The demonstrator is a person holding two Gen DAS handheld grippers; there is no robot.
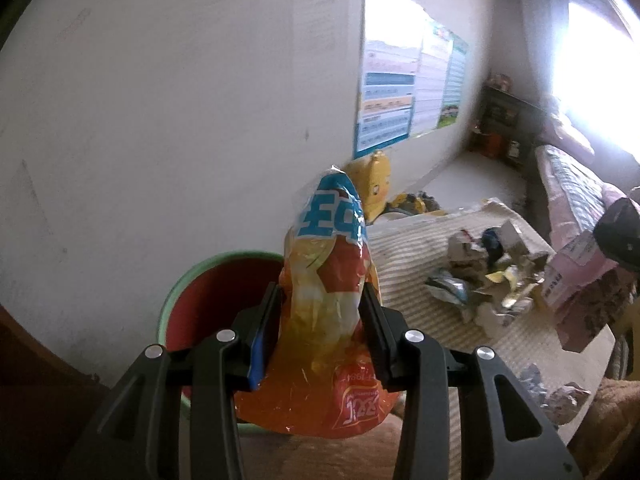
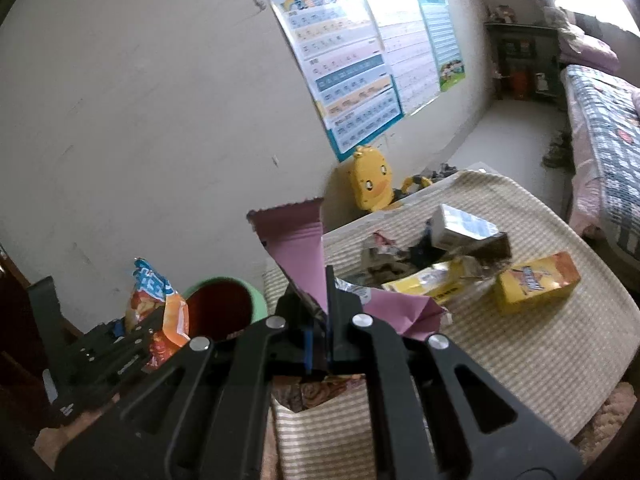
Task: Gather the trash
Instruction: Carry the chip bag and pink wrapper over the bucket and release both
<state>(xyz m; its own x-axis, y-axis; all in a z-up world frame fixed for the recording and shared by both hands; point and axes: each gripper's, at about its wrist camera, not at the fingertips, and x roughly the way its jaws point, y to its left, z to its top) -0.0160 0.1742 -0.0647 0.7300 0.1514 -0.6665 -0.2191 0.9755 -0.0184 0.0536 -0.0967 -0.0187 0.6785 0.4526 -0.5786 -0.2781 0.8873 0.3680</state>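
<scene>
1. The left gripper (image 1: 320, 332) is clamped on an orange snack bag (image 1: 328, 300), its fingers pressing the bag's sides. The bag stands up between them, its blue top pointing at the wall.
2. From the right wrist view the same bag (image 2: 160, 312) and left gripper (image 2: 132, 332) sit just left of the bin (image 2: 224, 308).
3. The bin (image 1: 216, 300), green outside and red inside, stands on the floor by the wall, just behind and left of the bag. The bag is held near its rim, not inside it.
4. The right gripper (image 2: 318, 316) is closed tight on a pink wrapper (image 2: 300, 248), fingers almost together. The wrapper's serrated top sticks up past the fingertips; more pink material bunches out to the right.
5. In the left wrist view the right gripper (image 1: 618, 240) shows at the right edge with the pink wrapper (image 1: 576, 276).
6. A striped mat (image 2: 500, 344) holds a trash pile (image 2: 440, 264): crumpled wrappers, a white carton and a yellow box (image 2: 536, 284).
7. A yellow duck toy (image 2: 370, 180) stands against the wall below a poster (image 2: 352, 64).
</scene>
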